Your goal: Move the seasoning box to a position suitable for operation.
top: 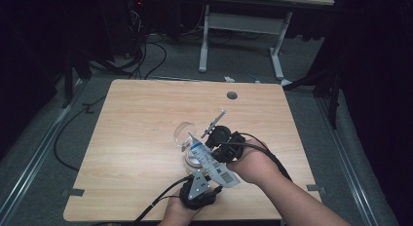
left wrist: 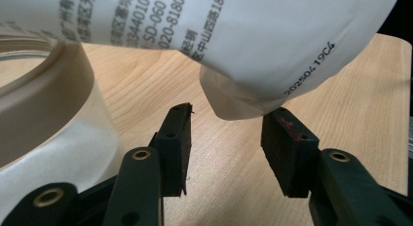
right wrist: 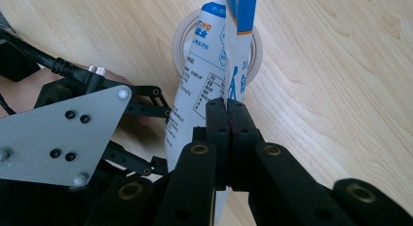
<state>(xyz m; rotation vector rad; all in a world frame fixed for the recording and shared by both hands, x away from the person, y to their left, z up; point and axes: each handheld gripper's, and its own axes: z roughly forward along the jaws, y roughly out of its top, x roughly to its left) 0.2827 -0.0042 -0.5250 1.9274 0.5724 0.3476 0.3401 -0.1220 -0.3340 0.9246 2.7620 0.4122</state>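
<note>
In the high view, a white and blue printed packet (top: 214,163) hangs tilted above the near middle of the wooden desk (top: 146,119), over a roll of tape (top: 195,158), with a clear plastic cup (top: 185,133) lying on its side just beyond. The right gripper (top: 214,147) reaches in from the right and pinches the packet; the left gripper (top: 207,179), with its grey plate on top, sits below the packet's lower end near the front edge. In the left gripper view, the jaws stand apart with bare desk (left wrist: 234,153) between them; the packet's folded corner (left wrist: 243,97) hangs just above them, its edge at the tip of the right-hand jaw, and the tape roll (left wrist: 44,104) curves in at the left. In the right gripper view, the jaws are clenched on the packet's thin sealed edge (right wrist: 229,75), the packet standing over the tape roll (right wrist: 258,50), and the left gripper (right wrist: 156,133) lies close at the left.
</note>
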